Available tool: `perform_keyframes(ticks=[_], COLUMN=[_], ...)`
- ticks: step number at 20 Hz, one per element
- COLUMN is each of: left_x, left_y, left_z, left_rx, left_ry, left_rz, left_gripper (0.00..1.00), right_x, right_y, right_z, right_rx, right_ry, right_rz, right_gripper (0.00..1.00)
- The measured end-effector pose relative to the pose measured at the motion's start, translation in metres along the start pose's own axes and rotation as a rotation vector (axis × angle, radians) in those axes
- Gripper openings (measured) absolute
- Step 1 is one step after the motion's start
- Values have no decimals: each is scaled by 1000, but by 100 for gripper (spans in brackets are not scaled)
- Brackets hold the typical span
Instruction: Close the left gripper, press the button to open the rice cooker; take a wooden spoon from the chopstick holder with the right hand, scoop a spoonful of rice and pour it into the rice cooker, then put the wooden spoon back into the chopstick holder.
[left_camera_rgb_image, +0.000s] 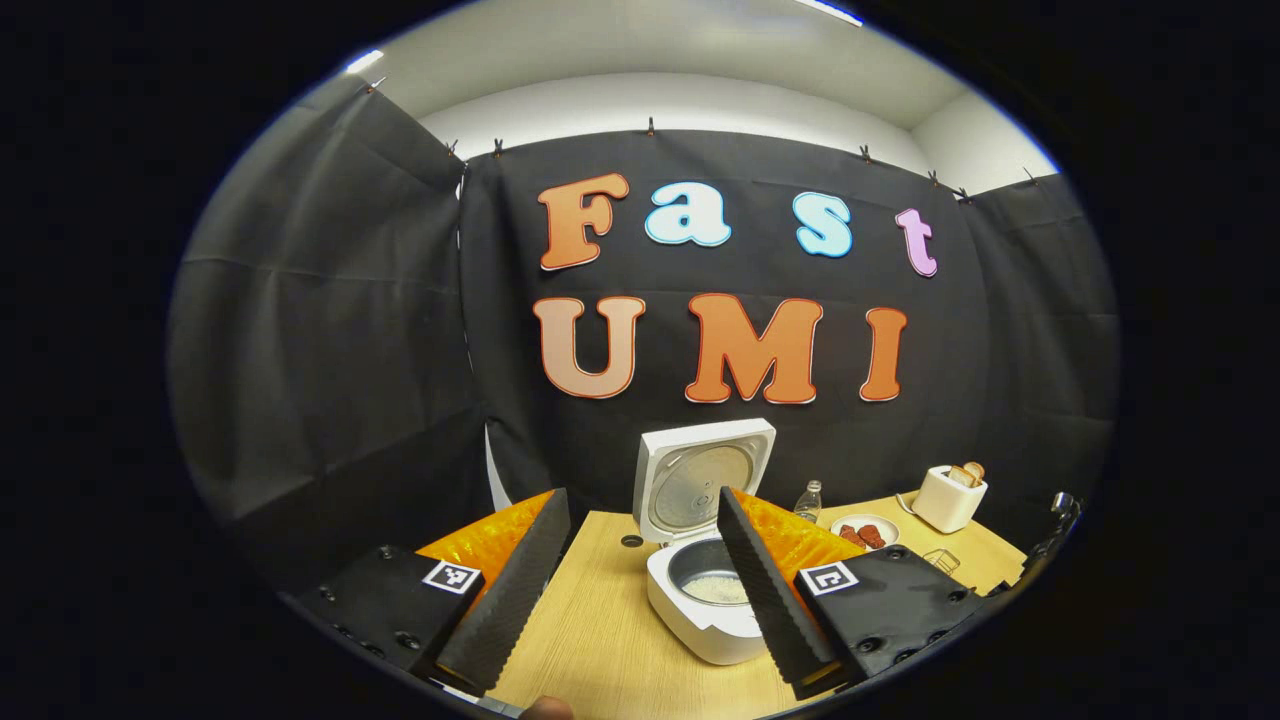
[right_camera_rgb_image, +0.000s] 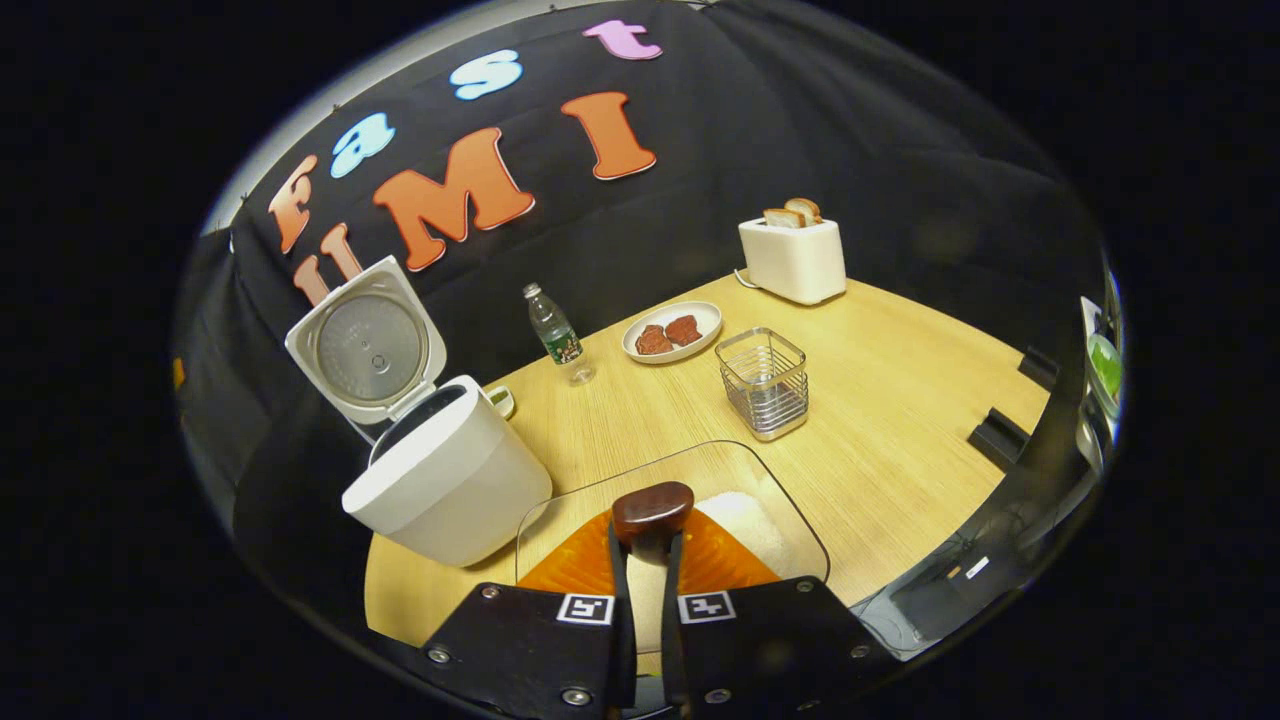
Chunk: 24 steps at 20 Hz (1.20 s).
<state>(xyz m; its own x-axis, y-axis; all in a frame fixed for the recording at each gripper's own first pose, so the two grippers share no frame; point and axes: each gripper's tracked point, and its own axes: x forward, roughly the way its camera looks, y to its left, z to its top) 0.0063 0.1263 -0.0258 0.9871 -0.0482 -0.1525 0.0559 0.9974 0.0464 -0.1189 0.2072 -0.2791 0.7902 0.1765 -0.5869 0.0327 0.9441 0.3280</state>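
Right gripper view: right gripper (right_camera_rgb_image: 648, 560), fingers clamped on the wooden spoon (right_camera_rgb_image: 652, 510), its dark bowl above the glass dish (right_camera_rgb_image: 560, 510) holding rice (right_camera_rgb_image: 750, 530); rice cooker (right_camera_rgb_image: 450, 480) to the left, lid (right_camera_rgb_image: 365, 345) raised; wire chopstick holder (right_camera_rgb_image: 765, 380) beyond the dish on the wooden table (right_camera_rgb_image: 900, 420); plate (right_camera_rgb_image: 672, 332), bottle (right_camera_rgb_image: 555, 335), toaster (right_camera_rgb_image: 793, 258) farther back. Left gripper view: left gripper (left_camera_rgb_image: 630, 580), fingers spread apart, empty, before the open cooker.
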Motion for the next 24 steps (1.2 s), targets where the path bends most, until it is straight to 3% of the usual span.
perform_keyframes(ticks=[6, 13, 24], left_x=[9, 16, 16], left_y=[-7, -8, -7], left_z=[-10, -14, -14], left_rx=[-15, -32, -51], left_ry=[23, 34, 35], left_rz=[-20, -16, -11], left_gripper=[100, 100, 100], right_x=[7, 16, 17], right_y=[-2, -23, -36], right_z=[0, -4, -7], right_rx=[210, 500, 826], right_ry=[21, 60, 95], right_rz=[63, 77, 147], right_gripper=[10, 10, 9])
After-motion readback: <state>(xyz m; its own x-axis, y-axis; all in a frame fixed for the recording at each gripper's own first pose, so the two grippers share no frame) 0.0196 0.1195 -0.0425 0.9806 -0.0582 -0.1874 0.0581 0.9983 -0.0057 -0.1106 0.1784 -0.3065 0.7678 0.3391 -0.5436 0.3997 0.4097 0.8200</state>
